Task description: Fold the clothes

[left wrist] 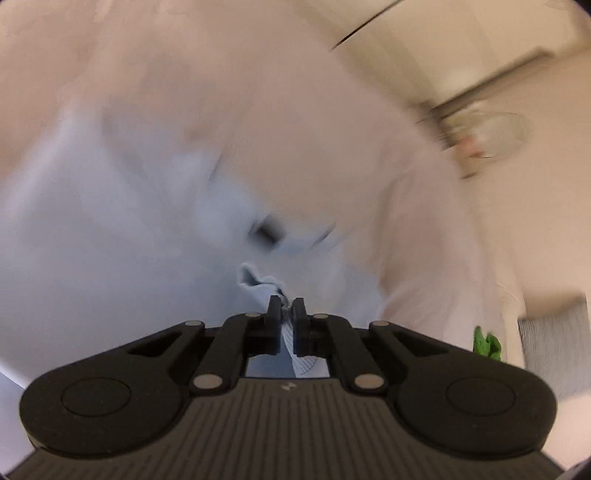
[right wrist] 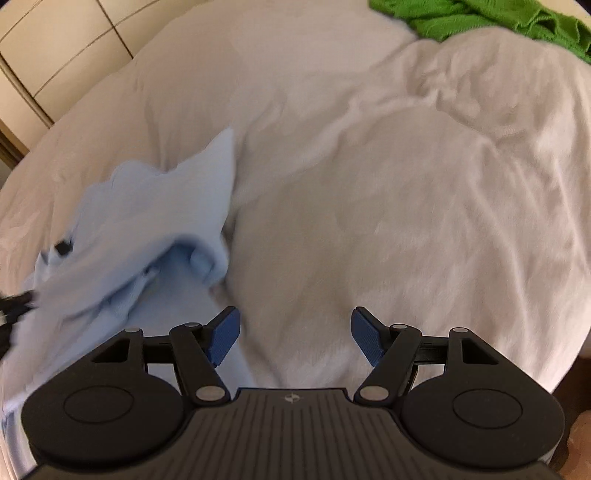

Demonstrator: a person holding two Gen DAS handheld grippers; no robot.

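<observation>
- A rumpled white bedsheet (right wrist: 388,206) covers the bed; beige panelled cabinets (right wrist: 55,62) stand behind.
- A green garment (right wrist: 480,18) lies at the far edge.
- Left claw (left wrist: 287,308) pinches the light-blue garment (right wrist: 147,221).
- Right claw (right wrist: 295,332) gapes wide, holding nothing, above the sheet beside it.

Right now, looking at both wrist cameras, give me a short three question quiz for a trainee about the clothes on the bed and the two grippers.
1. True or false: the left gripper is shut on the light blue garment.
2. What lies between the right gripper's open jaws? A) the green garment B) only the white bed cover C) a hanger
3. In the right wrist view, in which corner does the green garment lie?

Key:
1. True; a fold of blue cloth is pinched between its fingers.
2. B; the white bed cover.
3. Top right, apart from the blue one.
</observation>
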